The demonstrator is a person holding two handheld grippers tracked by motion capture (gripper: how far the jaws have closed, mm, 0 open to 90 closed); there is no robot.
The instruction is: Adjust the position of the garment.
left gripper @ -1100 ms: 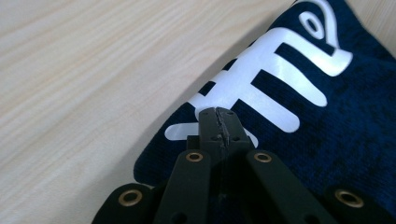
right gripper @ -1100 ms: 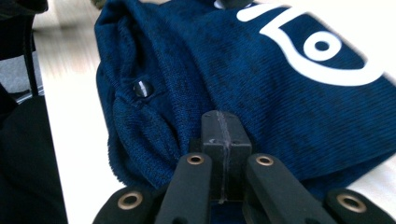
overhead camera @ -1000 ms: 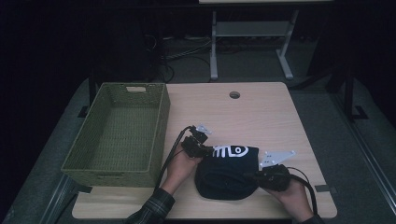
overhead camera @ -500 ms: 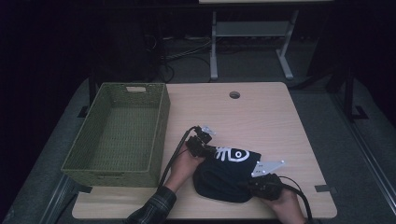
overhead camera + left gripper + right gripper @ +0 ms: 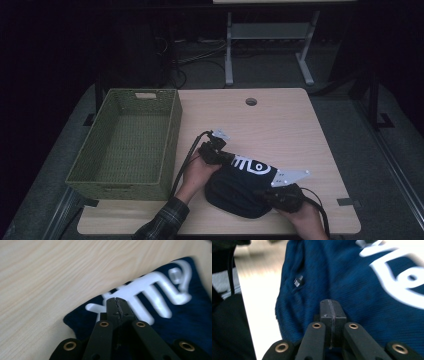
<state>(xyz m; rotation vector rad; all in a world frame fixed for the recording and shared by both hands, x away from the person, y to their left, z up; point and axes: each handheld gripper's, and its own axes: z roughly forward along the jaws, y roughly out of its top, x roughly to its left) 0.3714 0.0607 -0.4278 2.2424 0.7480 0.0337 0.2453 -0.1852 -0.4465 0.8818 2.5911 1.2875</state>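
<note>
Dark room behind, light wood table (image 5: 280, 125) under everything. Landmark is the navy garment (image 5: 240, 187) with white lettering, bunched in a heap on the near part of the table, right of the green woven basket (image 5: 125, 142) and apart from it. Round cable hole (image 5: 251, 101) sits well beyond the garment, toward the far edge.

My left gripper (image 5: 216, 150) is at the garment's far-left edge; in the left gripper view my left jaws are pressed together tip to tip over the white print, with no cloth visible between the pads. Garment corner (image 5: 175, 302) lies flat on the wood there.

My right gripper (image 5: 285, 187) is at the garment's near-right side, grey plate on top. In the right gripper view my right jaws are closed flush against each other above the blue knit (image 5: 352, 285), with no fold seen pinched between them. Small dark tag or button (image 5: 298, 281) shows on the cloth left of the jaw tips.
</note>
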